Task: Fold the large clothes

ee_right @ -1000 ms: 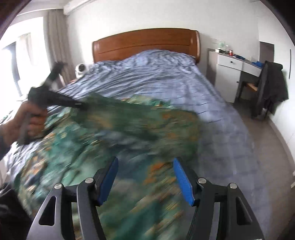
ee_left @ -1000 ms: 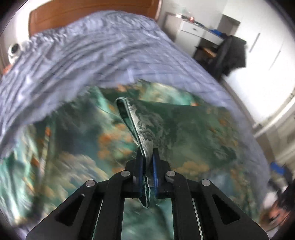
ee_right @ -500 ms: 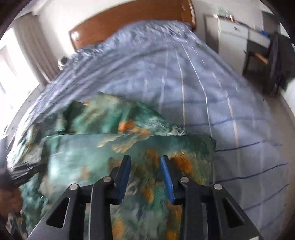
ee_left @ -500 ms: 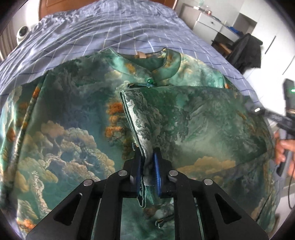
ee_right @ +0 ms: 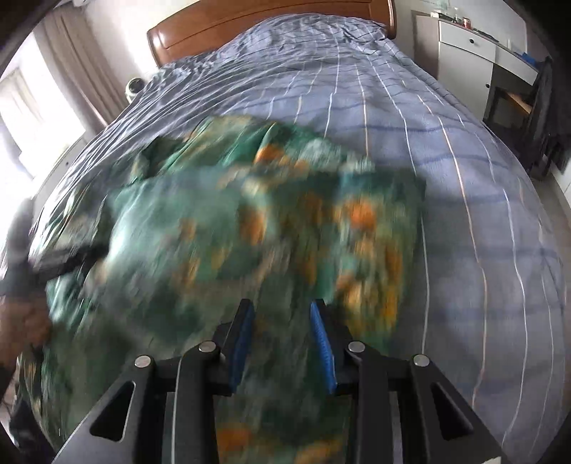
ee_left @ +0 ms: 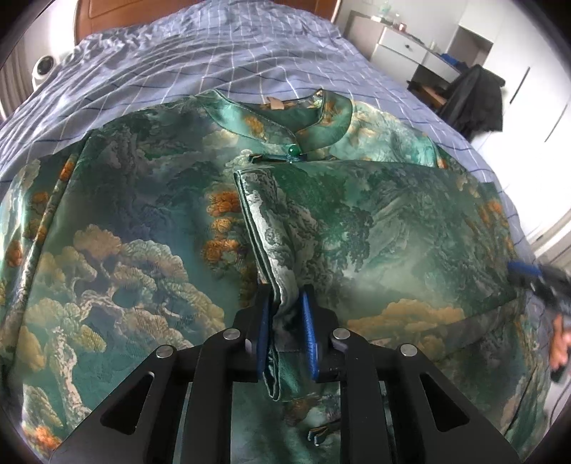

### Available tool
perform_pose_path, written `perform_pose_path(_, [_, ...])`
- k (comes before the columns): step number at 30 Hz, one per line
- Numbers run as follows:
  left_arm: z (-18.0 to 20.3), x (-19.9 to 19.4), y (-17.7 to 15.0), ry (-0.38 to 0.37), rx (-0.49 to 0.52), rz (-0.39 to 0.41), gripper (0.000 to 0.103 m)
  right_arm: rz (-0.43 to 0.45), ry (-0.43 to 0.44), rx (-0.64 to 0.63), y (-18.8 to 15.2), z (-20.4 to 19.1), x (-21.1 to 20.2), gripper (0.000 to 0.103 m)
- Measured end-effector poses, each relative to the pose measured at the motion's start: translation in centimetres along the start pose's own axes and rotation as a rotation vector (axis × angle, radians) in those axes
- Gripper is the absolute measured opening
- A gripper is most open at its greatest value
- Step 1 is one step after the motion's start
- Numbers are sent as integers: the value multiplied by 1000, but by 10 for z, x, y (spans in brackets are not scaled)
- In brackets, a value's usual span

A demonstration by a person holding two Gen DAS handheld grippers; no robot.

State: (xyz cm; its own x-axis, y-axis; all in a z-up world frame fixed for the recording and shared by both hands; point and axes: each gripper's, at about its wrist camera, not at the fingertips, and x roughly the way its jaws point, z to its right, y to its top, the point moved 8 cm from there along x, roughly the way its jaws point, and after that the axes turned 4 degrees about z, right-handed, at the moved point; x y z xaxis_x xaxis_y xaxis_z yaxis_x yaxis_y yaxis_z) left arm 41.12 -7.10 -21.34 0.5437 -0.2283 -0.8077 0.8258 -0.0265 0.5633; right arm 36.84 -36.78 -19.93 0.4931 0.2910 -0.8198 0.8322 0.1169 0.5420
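The green silk-like dress with a printed landscape of orange and cream trees [ee_left: 150, 250] lies spread on the blue checked bedspread [ee_left: 221, 53], collar toward the wooden headboard [ee_left: 200, 10]. Half a second ago the left gripper [ee_left: 285, 321] was pinched tight on the folded hem edge; now its blue pads stand a little apart, with the edge [ee_left: 264, 228] loose between them and running straight ahead toward the green collar button [ee_left: 293, 150]. The right panel lies folded flat over the middle, to the right of that gripper. The right gripper [ee_right: 282, 342], narrower a moment ago, has its pads apart with nothing between them, and its view is smeared by motion. I judge this side fold as laid and being released; the left side, beyond the left gripper's left finger, is still unfolded.
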Motion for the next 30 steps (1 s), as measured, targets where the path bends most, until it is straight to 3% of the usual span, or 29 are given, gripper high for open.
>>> perform_pose_path(4, [0,0,0,5,5,1,17,-24,30,38,-24,-5,-17,33])
perform_pose_path(8, [0,1,0,23,13,0,19,-57,-4,27,-34,-1,2,33])
perform_pose_path(12, [-1,-13,0,69,24,16,31,-53,-9,61,-33,2,11,33])
perform_pose_path(15, [-1,-38,-9,93,52,40,55,-12,-46,54,-32,-1,-8,36])
perform_pose_path(17, [-4,-60,-19,103,69,67,83,10,-63,37,-35,-9,-23,56])
perform_pose_path(19, [-11,-87,-36,118,87,101,92,31,-47,28,-43,-23,-44,69])
perform_pose_path(25, [-37,-139,-92,148,109,104,95,59,-25,9,-77,-70,-89,71])
perform_pose_path(30, [-69,-167,-120,247,112,106,95,113,0,-39,-99,-131,-115,71])
